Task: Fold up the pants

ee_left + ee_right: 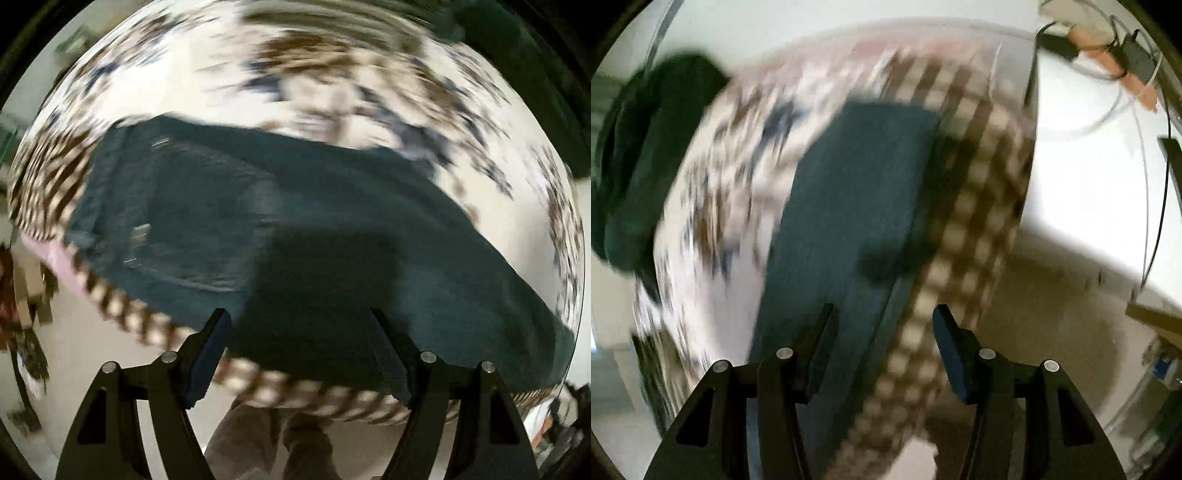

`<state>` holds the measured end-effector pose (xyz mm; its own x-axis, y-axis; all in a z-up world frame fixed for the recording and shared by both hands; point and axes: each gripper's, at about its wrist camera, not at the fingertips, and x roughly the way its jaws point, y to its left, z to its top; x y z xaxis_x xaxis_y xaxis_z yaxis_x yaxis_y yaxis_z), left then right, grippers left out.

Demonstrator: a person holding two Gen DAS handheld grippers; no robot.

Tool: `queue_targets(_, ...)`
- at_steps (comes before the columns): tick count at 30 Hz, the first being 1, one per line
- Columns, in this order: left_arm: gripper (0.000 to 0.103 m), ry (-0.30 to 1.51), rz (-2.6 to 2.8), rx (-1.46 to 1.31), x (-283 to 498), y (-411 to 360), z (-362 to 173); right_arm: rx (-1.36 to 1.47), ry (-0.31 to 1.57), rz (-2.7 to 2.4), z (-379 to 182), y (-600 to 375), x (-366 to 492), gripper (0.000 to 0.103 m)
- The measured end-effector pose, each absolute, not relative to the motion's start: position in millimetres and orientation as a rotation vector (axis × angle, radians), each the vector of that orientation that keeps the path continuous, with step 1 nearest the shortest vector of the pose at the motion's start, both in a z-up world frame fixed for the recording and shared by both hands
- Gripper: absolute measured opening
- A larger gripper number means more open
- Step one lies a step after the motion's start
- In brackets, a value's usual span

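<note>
Both jaws wide above pants (295,229)

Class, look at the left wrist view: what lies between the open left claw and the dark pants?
Only the brown-and-cream checked border of the patterned cloth separates the left claw from the pants; otherwise that stretch is bare.

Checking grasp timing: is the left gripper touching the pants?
Cannot tell. Left wrist view shows left gripper open over the pants, but blur hides any contact.
</note>
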<state>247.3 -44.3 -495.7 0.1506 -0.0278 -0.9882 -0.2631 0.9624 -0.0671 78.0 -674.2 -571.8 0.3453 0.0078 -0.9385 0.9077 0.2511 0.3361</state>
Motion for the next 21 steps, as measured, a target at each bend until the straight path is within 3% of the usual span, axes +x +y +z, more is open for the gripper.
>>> queue_targets(5,0.074,1.402,0.063,-0.160,269.3,-117.7,-501.6,1.161,0.917,-0.838,-580.2,-715.4,83.0,0.056)
queue_targets(11,0.074,1.381,-0.026,-0.080,276.4,-184.6,-500.2,1.088,1.012,-0.949,-616.8,-758.6,106.4,0.056)
queue_targets(12,0.074,1.376,-0.036,-0.075,276.0,-192.6,-499.2,1.084,0.998,-0.939,-619.9,-757.3,110.2,0.047)
queue_targets(13,0.074,1.373,-0.043,-0.070,274.6,-198.5,-498.2,1.077,0.980,-0.912,-619.1,-757.3,111.5,0.014)
queue_targets(14,0.074,1.368,-0.055,-0.057,273.4,-207.0,-497.1,1.035,0.985,-0.904,-616.5,-757.7,115.7,0.008)
queue_targets(21,0.074,1.389,-0.085,-0.010,261.8,-229.8,-502.9,0.864,0.941,-0.911,-581.3,-741.0,106.2,0.005)
